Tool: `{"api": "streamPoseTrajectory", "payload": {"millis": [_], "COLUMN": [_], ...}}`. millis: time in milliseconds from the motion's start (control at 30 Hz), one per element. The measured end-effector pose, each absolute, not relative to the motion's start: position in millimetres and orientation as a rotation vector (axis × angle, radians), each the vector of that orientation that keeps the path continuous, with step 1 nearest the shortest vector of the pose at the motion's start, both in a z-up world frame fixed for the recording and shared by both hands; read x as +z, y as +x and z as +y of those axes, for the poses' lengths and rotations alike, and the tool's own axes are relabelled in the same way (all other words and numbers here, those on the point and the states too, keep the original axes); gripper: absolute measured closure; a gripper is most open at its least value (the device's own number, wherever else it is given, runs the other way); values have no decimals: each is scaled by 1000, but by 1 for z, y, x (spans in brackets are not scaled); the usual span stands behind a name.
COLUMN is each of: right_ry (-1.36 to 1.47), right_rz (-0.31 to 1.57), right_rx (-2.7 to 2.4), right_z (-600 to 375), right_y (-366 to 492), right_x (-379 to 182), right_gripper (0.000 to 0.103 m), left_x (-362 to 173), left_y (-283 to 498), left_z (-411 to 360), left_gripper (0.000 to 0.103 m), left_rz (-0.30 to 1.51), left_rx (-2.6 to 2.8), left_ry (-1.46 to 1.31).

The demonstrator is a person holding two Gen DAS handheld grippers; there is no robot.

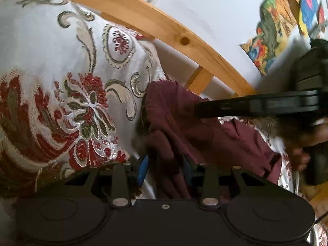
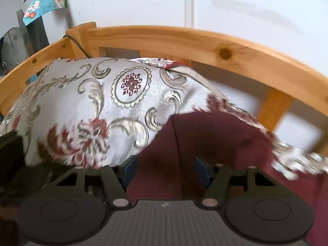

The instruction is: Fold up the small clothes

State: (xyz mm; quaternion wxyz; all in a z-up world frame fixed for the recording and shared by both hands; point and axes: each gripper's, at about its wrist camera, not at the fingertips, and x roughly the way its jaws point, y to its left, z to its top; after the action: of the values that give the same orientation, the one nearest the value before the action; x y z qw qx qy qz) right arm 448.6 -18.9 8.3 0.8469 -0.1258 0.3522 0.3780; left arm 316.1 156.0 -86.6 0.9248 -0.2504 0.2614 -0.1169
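A maroon garment [image 1: 184,119] lies rumpled on a white bedspread with red and gold flowers [image 1: 41,51]. A raised fold of it stands between the blue pads of my left gripper [image 1: 165,168]. The right pad touches the cloth, and a thin gap shows at the left pad. In the right wrist view the same maroon garment [image 2: 205,143] spreads flat under my right gripper [image 2: 166,171], whose pads stand wide apart with cloth below and between them. From the right, the right tool's black fingers [image 1: 225,105] reach edge-on over the garment, held by a hand [image 1: 297,143].
A curved wooden bed rail [image 2: 184,39] with posts runs behind the bedspread [image 2: 71,94], close to the garment's far edge. Beyond it is a white wall with colourful posters [image 2: 45,0]. A dark cable [image 2: 78,45] hangs at the rail's left corner.
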Motion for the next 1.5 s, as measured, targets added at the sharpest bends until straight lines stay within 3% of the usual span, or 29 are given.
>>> {"api": "streamPoseTrajectory", "payload": {"millis": [133, 200, 267, 367, 667, 833, 933, 1000, 1033, 1133, 1233, 1333, 1400, 1500], "right_ry": [-188, -141, -137, -199, -197, -241, -203, -151, -139, -113, -68, -79, -120, -99], "right_rz": [788, 815, 822, 791, 596, 611, 647, 664, 663, 646, 672, 692, 658, 655], "right_rx": [833, 836, 860, 904, 906, 911, 912, 905, 895, 866, 816, 767, 717, 632], "right_z": [-6, -5, -2, 2, 3, 26, 25, 17, 12, -2, -29, -66, -92, -126], "right_y": [482, 494, 496, 488, 477, 480, 481, 482, 483, 481, 474, 448, 419, 380], "right_x": [-22, -36, -44, -47, -16, -26, -35, -35, -34, -29, -29, -32, -34, -43], "right_gripper": [37, 43, 71, 95, 96, 96, 88, 73, 58, 49, 31, 19, 13, 9], "left_x": [-89, -90, -92, -93, -79, -85, -81, -79, -79, -78, -76, -73, -68, -66], "left_y": [323, 325, 325, 321, 294, 296, 297, 298, 298, 301, 304, 306, 308, 306], "left_z": [158, 157, 157, 156, 159, 164, 161, 159, 158, 156, 153, 148, 139, 121], "left_gripper": [72, 82, 90, 96, 97, 97, 95, 94, 92, 88, 80, 63, 40, 15], "left_rz": [553, 553, 554, 514, 373, 434, 445, 452, 455, 478, 497, 516, 529, 564], "left_rx": [-237, -254, -260, -212, -37, 20, 26, 37, 43, 51, 42, 23, 5, -6], "left_ry": [-524, -523, -523, -528, -576, -588, -549, -525, -514, -499, -485, -473, -439, -368]}}
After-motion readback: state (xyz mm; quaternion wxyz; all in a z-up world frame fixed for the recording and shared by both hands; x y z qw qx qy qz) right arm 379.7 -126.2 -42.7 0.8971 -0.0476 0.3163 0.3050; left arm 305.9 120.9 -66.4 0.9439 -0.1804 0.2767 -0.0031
